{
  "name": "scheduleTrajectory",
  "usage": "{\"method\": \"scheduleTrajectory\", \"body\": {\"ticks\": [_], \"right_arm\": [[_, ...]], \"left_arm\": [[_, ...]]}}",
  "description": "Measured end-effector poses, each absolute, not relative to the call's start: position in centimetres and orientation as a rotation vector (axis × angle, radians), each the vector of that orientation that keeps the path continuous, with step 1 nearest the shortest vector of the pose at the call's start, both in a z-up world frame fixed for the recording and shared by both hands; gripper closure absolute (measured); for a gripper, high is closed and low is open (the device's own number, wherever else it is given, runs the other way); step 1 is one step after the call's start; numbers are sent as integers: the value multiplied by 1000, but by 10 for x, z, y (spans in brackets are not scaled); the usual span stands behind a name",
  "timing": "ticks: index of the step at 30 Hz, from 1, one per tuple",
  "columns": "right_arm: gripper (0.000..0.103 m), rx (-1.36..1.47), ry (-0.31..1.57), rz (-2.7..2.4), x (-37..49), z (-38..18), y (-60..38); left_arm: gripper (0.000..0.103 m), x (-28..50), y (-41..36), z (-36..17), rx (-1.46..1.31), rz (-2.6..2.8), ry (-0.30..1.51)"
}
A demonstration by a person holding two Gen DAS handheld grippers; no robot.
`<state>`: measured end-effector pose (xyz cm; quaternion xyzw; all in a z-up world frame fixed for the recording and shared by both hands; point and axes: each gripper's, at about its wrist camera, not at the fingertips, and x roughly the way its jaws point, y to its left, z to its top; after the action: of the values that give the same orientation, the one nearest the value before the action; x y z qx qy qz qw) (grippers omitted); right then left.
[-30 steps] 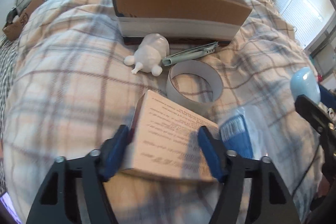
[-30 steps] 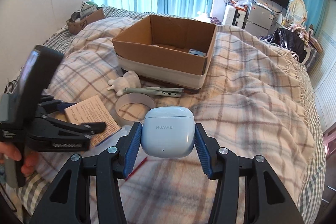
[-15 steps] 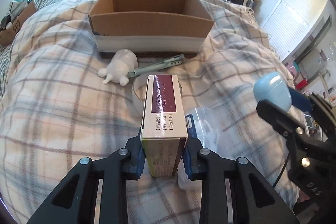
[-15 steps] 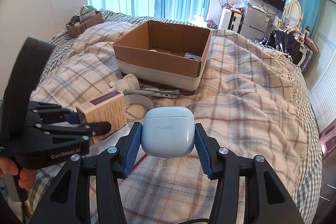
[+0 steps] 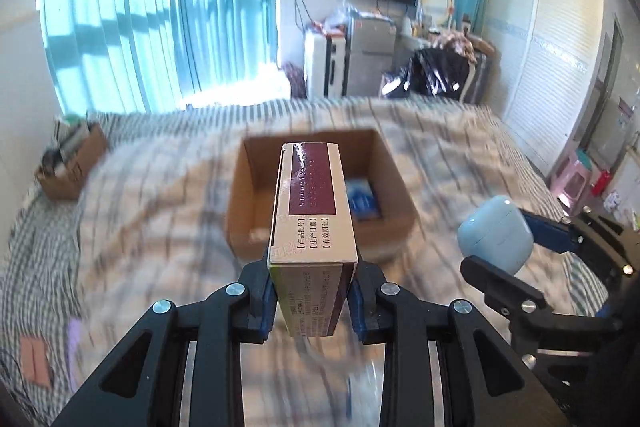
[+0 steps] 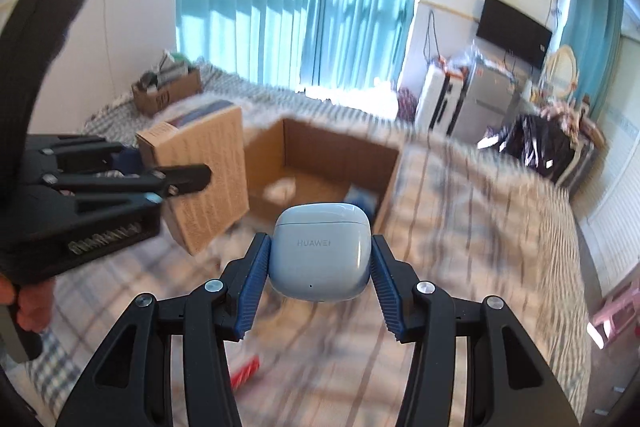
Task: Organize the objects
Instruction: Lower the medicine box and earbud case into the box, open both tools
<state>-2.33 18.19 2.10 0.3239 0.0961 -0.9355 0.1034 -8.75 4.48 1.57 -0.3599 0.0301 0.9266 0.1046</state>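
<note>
My left gripper (image 5: pixel 312 291) is shut on a tan and maroon medicine box (image 5: pixel 312 211) and holds it upright in the air, in front of the open cardboard box (image 5: pixel 320 195) on the bed. The medicine box also shows in the right wrist view (image 6: pixel 200 175). My right gripper (image 6: pixel 318 267) is shut on a pale blue Huawei earbud case (image 6: pixel 320 251), held above the plaid blanket, short of the cardboard box (image 6: pixel 320 163). The case also shows in the left wrist view (image 5: pixel 496 235). A blue packet (image 5: pixel 362 199) lies inside the cardboard box.
A plaid blanket (image 6: pixel 460 227) covers the bed. A small cardboard box with clutter (image 5: pixel 68 163) sits at the bed's far left. A red item (image 6: pixel 246 375) lies on the blanket below my right gripper. Fridge, TV and wardrobe stand beyond the bed.
Both grippers have risen and moved toward the cardboard box, carrying the medicine box and the earbud case. The toy, tape ring and clip on the blanket have dropped out of view.
</note>
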Motion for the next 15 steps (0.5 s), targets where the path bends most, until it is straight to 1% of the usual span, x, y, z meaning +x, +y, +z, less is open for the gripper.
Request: {"method": "scheduleTrajectory", "body": {"ticks": [3,6,11,15], "right_arm": [[54,913,297,-2770,-52,33,177],[54,913,292,-2772,-87,33,175],[54,961,309,-2769,-143,15,172],[54,1037,274,-2761,-182,-10,177]], "left_arm": [[74,-117,44,18,-1043,2751,83],[74,-144,41,14,-1038,2771,88],[74,-184,37,-3,-1049,2762,75],[74,-207,36,-27,-1083,2745,78]]}}
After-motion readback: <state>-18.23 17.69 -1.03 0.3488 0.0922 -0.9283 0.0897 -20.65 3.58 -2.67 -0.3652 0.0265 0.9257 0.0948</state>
